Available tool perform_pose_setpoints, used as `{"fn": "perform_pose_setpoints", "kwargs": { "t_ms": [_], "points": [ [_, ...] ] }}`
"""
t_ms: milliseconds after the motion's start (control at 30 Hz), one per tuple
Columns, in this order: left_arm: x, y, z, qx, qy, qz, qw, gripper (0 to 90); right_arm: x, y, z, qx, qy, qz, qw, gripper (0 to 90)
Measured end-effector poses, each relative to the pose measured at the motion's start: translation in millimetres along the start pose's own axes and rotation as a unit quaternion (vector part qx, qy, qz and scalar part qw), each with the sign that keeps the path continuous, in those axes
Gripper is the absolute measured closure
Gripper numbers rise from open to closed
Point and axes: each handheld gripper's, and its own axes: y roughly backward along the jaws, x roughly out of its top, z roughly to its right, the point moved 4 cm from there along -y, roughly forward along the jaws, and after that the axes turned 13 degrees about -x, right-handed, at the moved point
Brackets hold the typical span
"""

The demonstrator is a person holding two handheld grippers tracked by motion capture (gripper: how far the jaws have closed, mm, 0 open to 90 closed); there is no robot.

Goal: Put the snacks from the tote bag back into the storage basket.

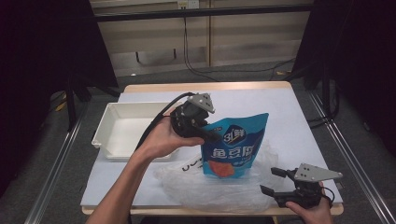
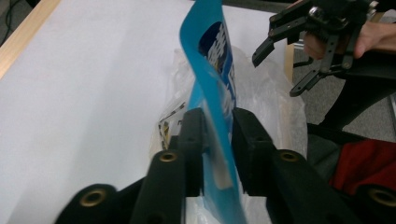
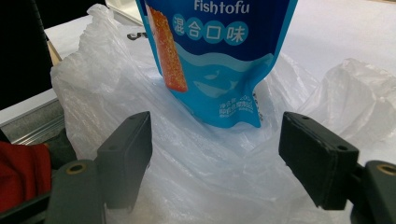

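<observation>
Left tongs (image 1: 210, 135) clamped on the upper left edge of a blue fish tofu pouch (image 1: 236, 147), both black jaws pressed flat against its thin side in the left gripper view. Pouch (image 2: 212, 70) upright, lower end sunk into the mouth of a crumpled clear plastic bag (image 1: 219, 186) spread on the white-covered desk (image 1: 289, 116). Right tongs (image 1: 274, 181) spread wide, gripping nothing, low at the near right corner, just beside the bag. Between those jaws in the right gripper view: bag film (image 3: 201, 163), with the pouch's bottom corner (image 3: 233, 107) just beyond. Behind the left tongs, a white tray (image 1: 123, 128), visible part bare.
</observation>
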Motion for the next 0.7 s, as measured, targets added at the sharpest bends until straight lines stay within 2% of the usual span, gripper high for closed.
{"fn": "perform_pose_setpoints", "kwargs": {
  "t_ms": [67, 133, 267, 467, 533, 600, 667, 700],
  "points": [
    [-0.2, -0.6, -1.8, -0.005, 0.004, -0.001, 1.0, 85.7, -0.5, -0.1, 0.6, 0.001, 0.0, -0.001, 1.0, 26.0],
    [0.6, -1.4, -2.4, -0.007, 0.004, -0.001, 1.0, 89.2, -1.1, -0.1, 0.7, 0.0, 0.001, -0.005, 1.0, 26.5],
    [1.5, -1.7, -4.0, -0.009, 0.008, 0.001, 0.9999, 88.2, -0.9, -0.3, 0.0, 0.0, 0.003, -0.006, 1.0, 26.6],
    [0.3, -9.0, -9.1, -0.02, 0.021, -0.022, 0.9993, 85.2, -1.6, -2.6, -0.4, 0.002, 0.005, -0.009, 0.9999, 27.3],
    [0.4, -10.6, -8.8, -0.018, 0.022, -0.019, 0.9994, 84.2, -1.8, -2.7, -0.6, 0.001, 0.005, -0.011, 0.9999, 27.3],
    [0.1, -14.8, -9.4, -0.017, 0.023, -0.028, 0.9992, 82.3, -1.6, -3.0, -0.5, 0.002, 0.003, -0.012, 0.9999, 27.4],
    [-0.2, -17.1, -10.8, -0.024, 0.03, -0.028, 0.9989, 81.7, -2.0, -3.5, -0.2, 0.002, 0.004, -0.013, 0.9999, 27.4],
    [0.0, -17.8, -11.4, -0.022, 0.025, -0.03, 0.999, 81.6, -2.2, -3.4, -0.3, 0.002, 0.004, -0.014, 0.9999, 27.5]
  ]
}}
